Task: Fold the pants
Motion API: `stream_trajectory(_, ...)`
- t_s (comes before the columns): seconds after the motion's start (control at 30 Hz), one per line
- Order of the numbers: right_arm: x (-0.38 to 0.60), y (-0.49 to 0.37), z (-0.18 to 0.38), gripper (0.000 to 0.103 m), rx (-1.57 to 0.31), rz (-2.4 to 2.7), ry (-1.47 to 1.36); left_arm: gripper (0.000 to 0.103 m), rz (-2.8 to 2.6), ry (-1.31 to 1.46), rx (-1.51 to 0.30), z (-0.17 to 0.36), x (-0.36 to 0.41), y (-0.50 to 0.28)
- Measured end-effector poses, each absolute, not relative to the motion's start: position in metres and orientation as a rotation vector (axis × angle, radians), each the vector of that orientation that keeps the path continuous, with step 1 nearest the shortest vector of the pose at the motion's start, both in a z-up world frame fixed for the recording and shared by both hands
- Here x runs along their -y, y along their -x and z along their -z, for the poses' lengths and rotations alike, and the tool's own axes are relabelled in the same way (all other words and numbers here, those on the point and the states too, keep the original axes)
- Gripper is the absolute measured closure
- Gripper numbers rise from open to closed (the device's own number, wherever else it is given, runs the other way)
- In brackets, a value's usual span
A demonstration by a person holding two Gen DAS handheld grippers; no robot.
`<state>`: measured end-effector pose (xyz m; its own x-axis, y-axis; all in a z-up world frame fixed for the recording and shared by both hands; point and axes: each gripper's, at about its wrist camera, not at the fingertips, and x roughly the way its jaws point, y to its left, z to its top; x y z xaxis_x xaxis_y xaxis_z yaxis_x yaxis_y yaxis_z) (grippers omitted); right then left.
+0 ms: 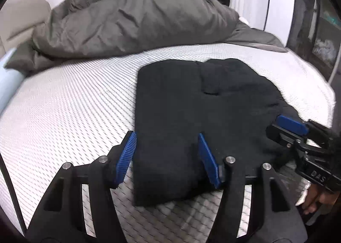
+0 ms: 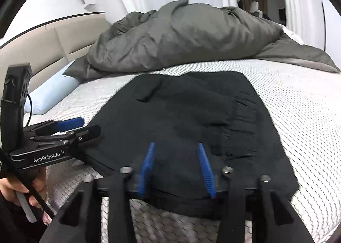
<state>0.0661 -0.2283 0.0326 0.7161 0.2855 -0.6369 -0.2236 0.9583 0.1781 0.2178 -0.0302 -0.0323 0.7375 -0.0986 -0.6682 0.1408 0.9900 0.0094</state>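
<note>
pants [image 1: 191, 119], black, thick soft knit or fleece cloth, lie folded into a flat stack on the white quilted mattress [image 1: 74, 104], toward its near edge, at about 6 o'clock from the heaped grey duvet [image 1: 132, 21]. they look light and limp, with no stiffness, so any lifted edge should sag and the layers may slide over each other; the matte nap looks grippy rather than slick, and nothing here is fragile. best hold, i judge, is a pinch through all layers at the two near corners or along the near hem, one gripper each.

left gripper [image 1: 167, 154] straddles the stack's near left corner, blue pads apart, not pressing. right gripper [image 2: 175, 168] hovers over the near hem, pads apart, clamped on nothing.

readable writing: "GenRobot.AI" on the left gripper's body [image 2: 48, 154], at 9 o'clock in the right wrist view; a partial "DAS" on the right gripper's body [image 1: 317, 173].
</note>
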Motion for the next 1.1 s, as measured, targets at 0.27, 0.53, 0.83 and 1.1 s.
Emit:
stream_trajectory(0.27, 0.206, -0.083, -0.019, 0.060, -0.745, -0.218, 0.040, 0.040, 0.099, 0.004, -0.817, 0.048, 0.010, -0.236)
stream_trajectory(0.53, 0.211, -0.103, -0.066, 0.058, -0.760, -0.294, 0.079, 0.039, 0.078, -0.089, -0.689, 0.009, 0.013, -0.224)
stream_trajectory(0.83, 0.182, -0.198, -0.039, 0.064, -0.943, -0.373, 0.189, 0.039, 0.176, -0.189, -0.769, 0.006, 0.041, -0.308)
stream_trajectory(1.1, 0.239, -0.214, -0.022, 0.066, -0.993, -0.253, 0.101, 0.033, 0.178, 0.021, -0.909, 0.044, 0.016, -0.353)
